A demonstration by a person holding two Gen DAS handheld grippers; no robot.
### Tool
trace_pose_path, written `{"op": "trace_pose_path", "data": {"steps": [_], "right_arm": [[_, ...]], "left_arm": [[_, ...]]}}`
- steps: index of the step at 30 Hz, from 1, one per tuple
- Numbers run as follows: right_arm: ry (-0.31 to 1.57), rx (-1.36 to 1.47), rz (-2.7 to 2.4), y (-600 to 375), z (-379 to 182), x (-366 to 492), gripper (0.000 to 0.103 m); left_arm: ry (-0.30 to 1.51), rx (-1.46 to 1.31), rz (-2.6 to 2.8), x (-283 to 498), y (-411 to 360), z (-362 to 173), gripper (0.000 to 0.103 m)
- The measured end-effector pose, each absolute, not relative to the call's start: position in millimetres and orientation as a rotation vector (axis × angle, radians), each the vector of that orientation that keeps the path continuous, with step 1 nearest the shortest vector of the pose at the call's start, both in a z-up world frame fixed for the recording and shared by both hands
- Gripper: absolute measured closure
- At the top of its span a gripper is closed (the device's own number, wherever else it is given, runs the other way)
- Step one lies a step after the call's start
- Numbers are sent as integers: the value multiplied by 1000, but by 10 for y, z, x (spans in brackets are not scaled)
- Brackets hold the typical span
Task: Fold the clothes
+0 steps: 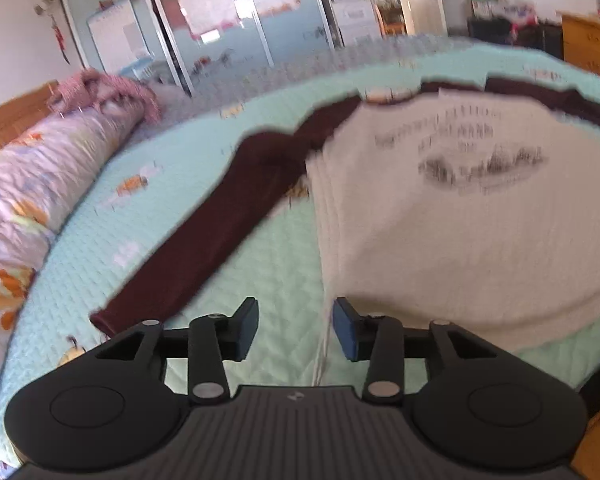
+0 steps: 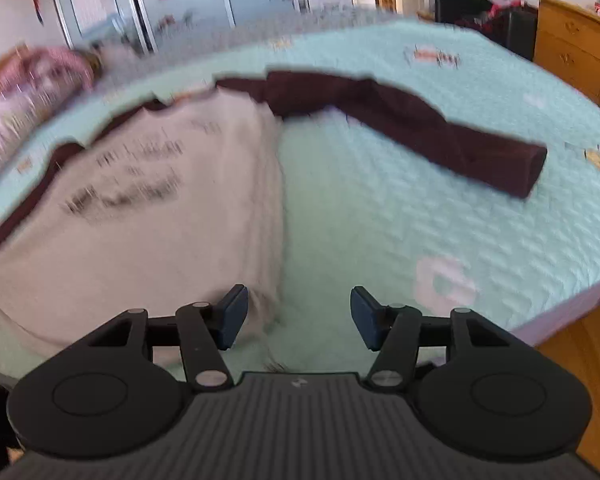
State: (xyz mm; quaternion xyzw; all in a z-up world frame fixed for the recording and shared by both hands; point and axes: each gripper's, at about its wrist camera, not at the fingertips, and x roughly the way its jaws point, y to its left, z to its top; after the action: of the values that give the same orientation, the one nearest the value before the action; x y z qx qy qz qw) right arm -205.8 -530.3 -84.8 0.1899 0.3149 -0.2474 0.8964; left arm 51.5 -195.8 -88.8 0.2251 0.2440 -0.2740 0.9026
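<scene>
A long-sleeved shirt lies flat on the bed, with a cream body (image 1: 440, 216) with dark print and dark maroon sleeves. In the left wrist view its left sleeve (image 1: 204, 240) stretches out toward the near left. In the right wrist view the body (image 2: 140, 208) is at left and the other sleeve (image 2: 440, 132) stretches right. My left gripper (image 1: 295, 328) is open and empty, over the shirt's lower left corner. My right gripper (image 2: 299, 316) is open and empty, over the shirt's lower right corner. Both views are motion-blurred.
The bed has a mint-green quilted cover (image 2: 420, 220). A rolled floral duvet (image 1: 24, 200) and pink cloth (image 1: 108, 92) lie along its left side. A wooden dresser (image 2: 572, 48) stands at right, mirrored wardrobe doors (image 1: 220, 32) behind. The bed edge (image 2: 560, 320) is near right.
</scene>
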Motion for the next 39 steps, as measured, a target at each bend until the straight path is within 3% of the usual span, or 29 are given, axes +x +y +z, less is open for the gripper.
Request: {"op": "trace_pose_path", "data": {"steps": [2, 3, 4, 6, 11, 18, 25, 39], "right_arm": [[592, 363, -484, -5215, -718, -1938, 42], [572, 345, -468, -5176, -676, -1852, 36], [573, 324, -452, -5138, -688, -1746, 31], [583, 281, -422, -5061, -728, -1530, 30], [838, 321, -416, -5152, -1322, -1248, 31], [817, 373, -367, -5171, -1229, -1623, 31], [604, 449, -474, -5354, -986, -1793, 30], [136, 1310, -817, -6810, -1585, -2792, 27]], "left_arm": [[447, 448, -572, 441, -2018, -755, 47], [426, 448, -576, 407, -2054, -710, 44], [414, 446, -583, 383, -2089, -679, 42], [414, 434, -604, 365, -2155, -662, 40], [460, 429, -643, 365, -2283, -810, 39], [590, 459, -674, 432, -2407, -1308, 39], [589, 441, -676, 406, -2388, -1219, 39], [582, 417, -707, 272, -2434, -1093, 39]]}}
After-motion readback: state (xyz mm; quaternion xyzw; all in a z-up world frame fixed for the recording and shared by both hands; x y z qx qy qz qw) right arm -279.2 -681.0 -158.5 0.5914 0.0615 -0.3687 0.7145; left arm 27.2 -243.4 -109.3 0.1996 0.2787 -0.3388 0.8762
